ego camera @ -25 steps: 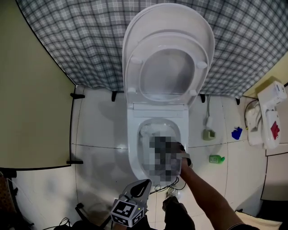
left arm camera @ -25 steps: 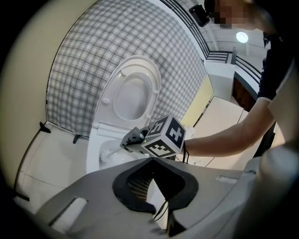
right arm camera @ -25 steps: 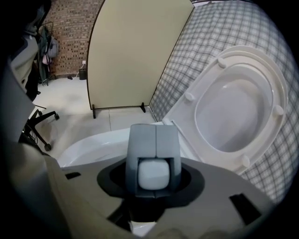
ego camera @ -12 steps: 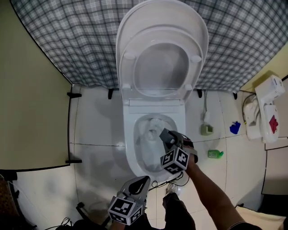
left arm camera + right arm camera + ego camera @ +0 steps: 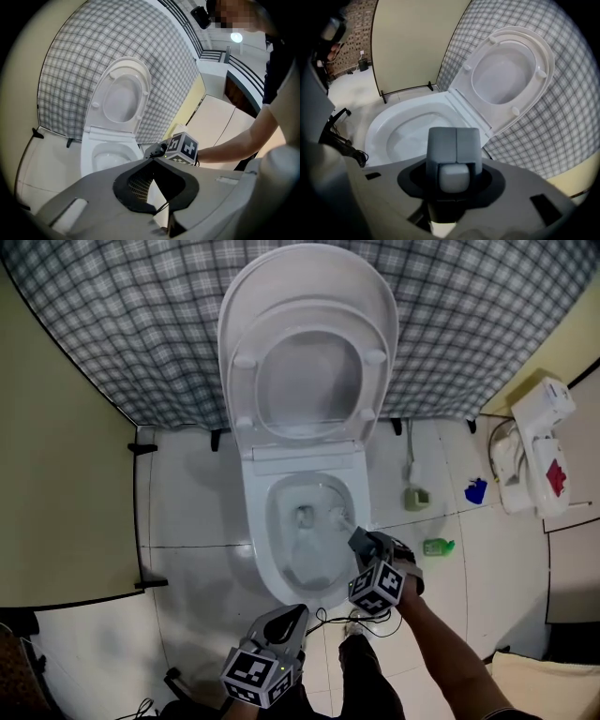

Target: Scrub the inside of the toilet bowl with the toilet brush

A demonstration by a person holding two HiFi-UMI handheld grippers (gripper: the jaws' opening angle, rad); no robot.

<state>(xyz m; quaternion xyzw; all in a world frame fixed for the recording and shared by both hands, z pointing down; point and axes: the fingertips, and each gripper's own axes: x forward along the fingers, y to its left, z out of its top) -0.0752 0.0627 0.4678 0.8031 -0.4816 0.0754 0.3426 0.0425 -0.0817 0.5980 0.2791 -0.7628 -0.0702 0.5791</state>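
White toilet bowl (image 5: 255,532) just beneath right claw (image 5: 357,538) with toilet brush (image 5: 454,178)

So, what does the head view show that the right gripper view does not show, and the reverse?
Only the head view: the green bottle and a blue object on the floor, and the person's forearm. Only the right gripper view: a brick wall in the distance. Both: the toilet bowl and its raised lid, with the checked backdrop behind.
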